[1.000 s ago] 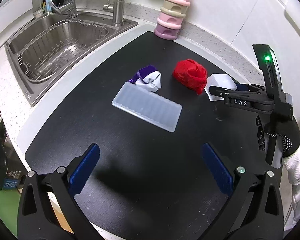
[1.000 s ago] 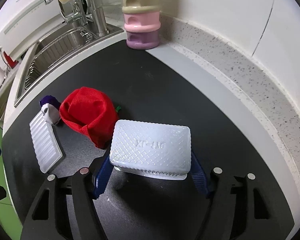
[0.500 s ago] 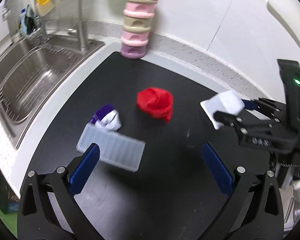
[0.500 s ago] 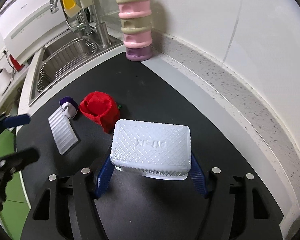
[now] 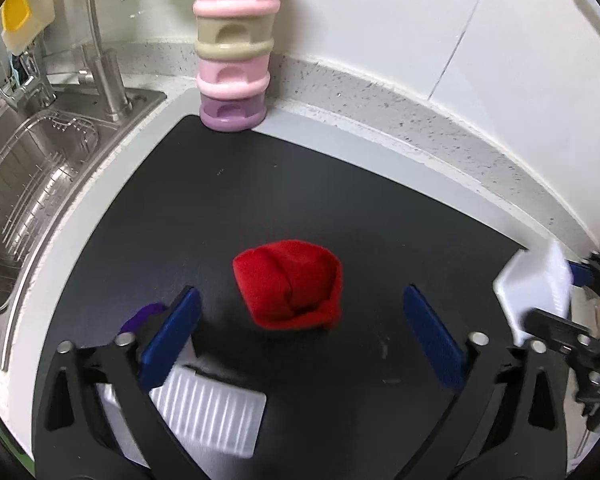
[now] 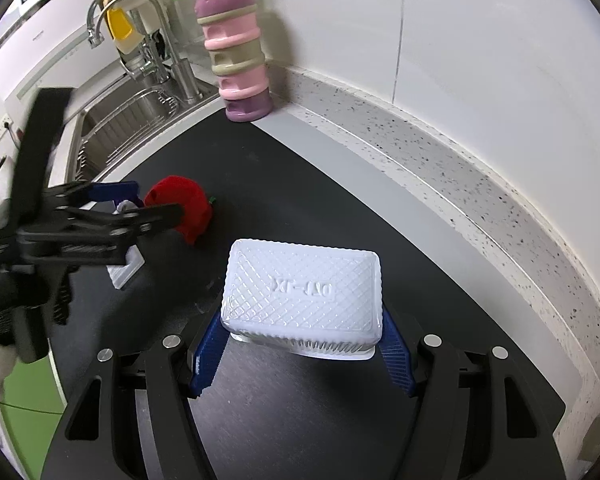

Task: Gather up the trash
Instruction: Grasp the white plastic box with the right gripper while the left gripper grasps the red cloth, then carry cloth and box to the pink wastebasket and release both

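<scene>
A white plastic box (image 6: 302, 294), its patterned base turned up, is clamped between the blue fingers of the right gripper (image 6: 300, 344) at the lower centre of the right wrist view, above the black surface (image 6: 312, 200). The left gripper (image 5: 298, 332) is held wide, its jaws having just been closing, with a crumpled red cloth (image 5: 290, 288) lying ungripped between them. A ribbed white lid (image 5: 208, 412) lies at lower left.

Pastel stacked container (image 5: 233, 60) at wall corner; sink (image 5: 28, 184), faucet (image 6: 140, 36) beside black mat (image 5: 340, 216).
</scene>
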Demonstrator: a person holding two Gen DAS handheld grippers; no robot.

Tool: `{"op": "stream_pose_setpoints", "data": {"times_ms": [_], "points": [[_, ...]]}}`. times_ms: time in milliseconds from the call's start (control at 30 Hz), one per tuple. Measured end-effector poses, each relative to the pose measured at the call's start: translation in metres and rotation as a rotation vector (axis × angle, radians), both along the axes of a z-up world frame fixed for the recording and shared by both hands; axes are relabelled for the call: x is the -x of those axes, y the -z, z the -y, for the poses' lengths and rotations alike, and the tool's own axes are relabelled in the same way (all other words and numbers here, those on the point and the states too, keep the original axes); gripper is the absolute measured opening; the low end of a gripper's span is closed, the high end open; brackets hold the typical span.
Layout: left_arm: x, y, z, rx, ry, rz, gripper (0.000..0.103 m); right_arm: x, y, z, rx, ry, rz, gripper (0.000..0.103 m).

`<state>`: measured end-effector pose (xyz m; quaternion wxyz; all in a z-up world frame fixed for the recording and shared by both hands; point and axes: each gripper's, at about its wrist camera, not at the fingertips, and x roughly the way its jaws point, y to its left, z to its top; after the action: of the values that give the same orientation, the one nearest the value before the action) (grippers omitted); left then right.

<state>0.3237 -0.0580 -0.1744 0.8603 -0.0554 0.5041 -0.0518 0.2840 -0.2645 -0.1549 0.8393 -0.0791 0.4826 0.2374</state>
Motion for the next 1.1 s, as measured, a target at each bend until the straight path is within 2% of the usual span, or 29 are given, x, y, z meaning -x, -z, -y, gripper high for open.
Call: {"op": "stream_pose_setpoints", "data": {"times_ms": [33,67,100,167,267,400,633,900,1100], "points": [[-0.003,0.004,0.001,-0.011,0.003,-0.012,0.062,-0.001,0.0,0.001,-0.001,0.0,0.0,0.065],[-0.004,0.01,0.003,-0.03,0.008,-0.024,0.05,-0.001,0.001,0.002,-0.002,-0.001,0.0,0.065],[-0.005,0.011,0.003,-0.024,0.008,-0.022,0.048,0.0,0.001,0.003,-0.003,-0.001,-0.001,0.065],[-0.005,0.01,0.004,-0.023,-0.001,-0.017,0.034,0.0,0.0,0.004,-0.006,-0.003,-0.002,0.065],[-0.002,0.005,0.005,-0.022,0.003,-0.008,0.025,0.002,-0.002,0.003,-0.011,-0.01,0.002,0.065],[0.007,-0.008,0.007,-0.013,0.006,0.01,0.02,0.006,-0.007,0.002,-0.016,-0.021,0.009,0.065],[0.051,-0.047,0.005,-0.001,0.007,0.054,0.019,0.028,-0.027,-0.009,-0.035,-0.051,0.033,0.065],[0.135,-0.099,-0.006,0.003,-0.006,0.122,0.019,0.079,-0.058,-0.027,-0.06,-0.11,0.079,0.065],[0.213,-0.123,-0.034,-0.014,-0.071,0.146,0.019,0.13,-0.078,-0.053,-0.075,-0.188,0.103,0.065]]}}
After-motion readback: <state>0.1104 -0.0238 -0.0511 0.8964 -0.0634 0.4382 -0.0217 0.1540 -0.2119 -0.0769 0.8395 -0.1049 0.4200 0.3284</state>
